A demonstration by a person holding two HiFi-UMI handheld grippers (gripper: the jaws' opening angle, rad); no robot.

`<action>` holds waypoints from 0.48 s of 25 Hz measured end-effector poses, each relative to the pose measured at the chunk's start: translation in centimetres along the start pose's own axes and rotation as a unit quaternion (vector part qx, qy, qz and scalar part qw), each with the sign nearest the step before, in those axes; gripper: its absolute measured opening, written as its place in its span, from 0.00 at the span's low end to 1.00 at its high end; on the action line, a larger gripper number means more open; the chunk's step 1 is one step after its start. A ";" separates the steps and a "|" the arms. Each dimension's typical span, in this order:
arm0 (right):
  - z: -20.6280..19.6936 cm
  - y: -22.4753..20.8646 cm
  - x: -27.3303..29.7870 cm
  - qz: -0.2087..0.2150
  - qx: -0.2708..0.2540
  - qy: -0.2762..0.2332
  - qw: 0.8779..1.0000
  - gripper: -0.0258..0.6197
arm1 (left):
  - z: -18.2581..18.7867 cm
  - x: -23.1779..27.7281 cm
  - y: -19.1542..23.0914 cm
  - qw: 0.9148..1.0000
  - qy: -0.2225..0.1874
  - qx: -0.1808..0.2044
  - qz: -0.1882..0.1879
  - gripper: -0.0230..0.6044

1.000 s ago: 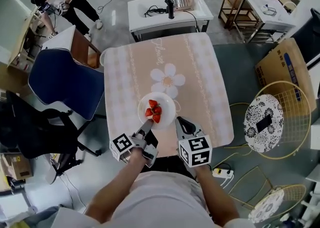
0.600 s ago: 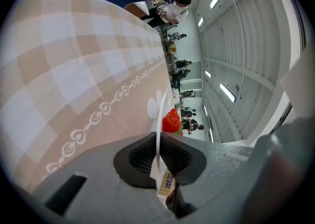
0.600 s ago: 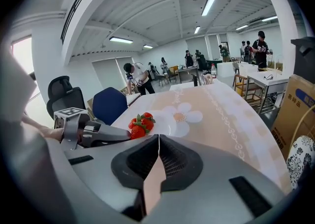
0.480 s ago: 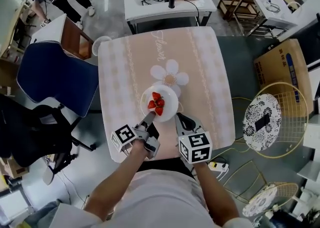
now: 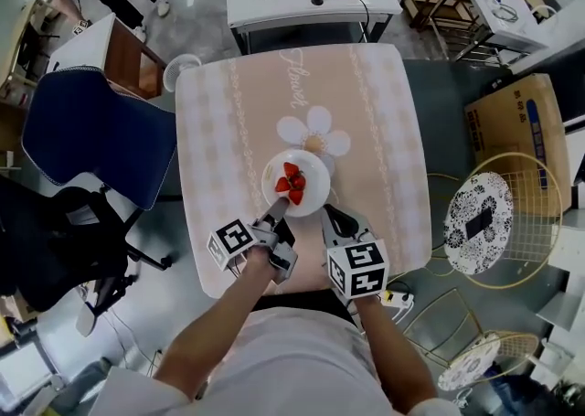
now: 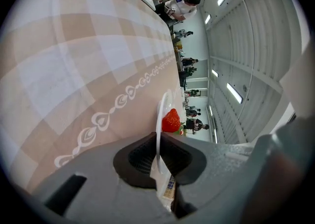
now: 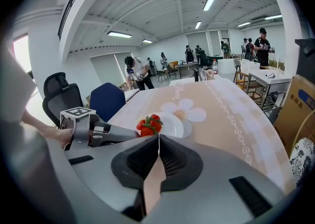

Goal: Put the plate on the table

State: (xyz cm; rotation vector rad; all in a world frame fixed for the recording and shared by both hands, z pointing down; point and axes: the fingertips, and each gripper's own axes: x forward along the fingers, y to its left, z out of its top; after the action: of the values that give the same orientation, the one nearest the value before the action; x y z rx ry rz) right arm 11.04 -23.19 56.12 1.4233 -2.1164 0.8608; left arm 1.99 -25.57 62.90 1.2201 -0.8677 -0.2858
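A white plate (image 5: 313,187) with several red strawberries (image 5: 292,184) is near the middle of the beige flower-print table (image 5: 228,131). I cannot tell whether it rests on the cloth. My left gripper (image 5: 277,211) is rolled on its side and shut on the plate's near rim (image 6: 158,129), with a strawberry (image 6: 171,120) just beyond. My right gripper (image 5: 331,215) hangs by the plate's near right edge, its jaws shut on nothing. In the right gripper view, the plate (image 7: 176,125), strawberries (image 7: 149,125) and left gripper (image 7: 123,132) lie beyond the right gripper (image 7: 158,151).
A blue chair (image 5: 91,140) and a black chair (image 5: 46,240) stand left of the table. Behind it is a white table (image 5: 274,3) with a kettle. At the right are a cardboard box (image 5: 521,122) and a yellow wire stool (image 5: 483,222).
Both grippers and the plate have come down toward the tablecloth and a little farther in from the near edge. The left grip on the rim is unchanged.
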 end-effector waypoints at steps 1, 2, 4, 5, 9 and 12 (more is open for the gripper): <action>-0.1 0.0 0.1 0.001 0.001 0.001 1.000 0.05 | 0.1 0.1 0.1 1.000 0.000 0.001 0.001 0.07; -0.2 0.0 0.1 0.002 0.001 0.002 1.000 0.05 | 0.1 0.2 0.2 1.000 0.000 0.003 0.001 0.07; -0.4 0.1 0.1 0.003 0.001 0.005 1.000 0.05 | 0.1 0.2 0.2 1.000 0.000 0.006 0.001 0.08; -0.5 0.1 0.1 0.003 0.001 0.006 1.000 0.05 | 0.1 0.2 0.2 1.000 0.000 0.009 0.003 0.08; -1.0 0.2 0.1 0.007 0.003 0.011 1.000 0.05 | 0.3 0.2 0.3 1.000 -0.002 0.025 0.018 0.08; -1.4 0.2 -0.2 0.009 0.005 0.014 1.000 0.05 | 0.3 0.3 0.3 0.999 -0.001 0.043 0.029 0.08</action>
State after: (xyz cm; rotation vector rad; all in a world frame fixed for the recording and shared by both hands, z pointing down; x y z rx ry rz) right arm 10.98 -22.07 56.96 1.3918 -2.1106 0.8942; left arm 1.92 -25.83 63.27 1.2724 -0.9232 -0.2045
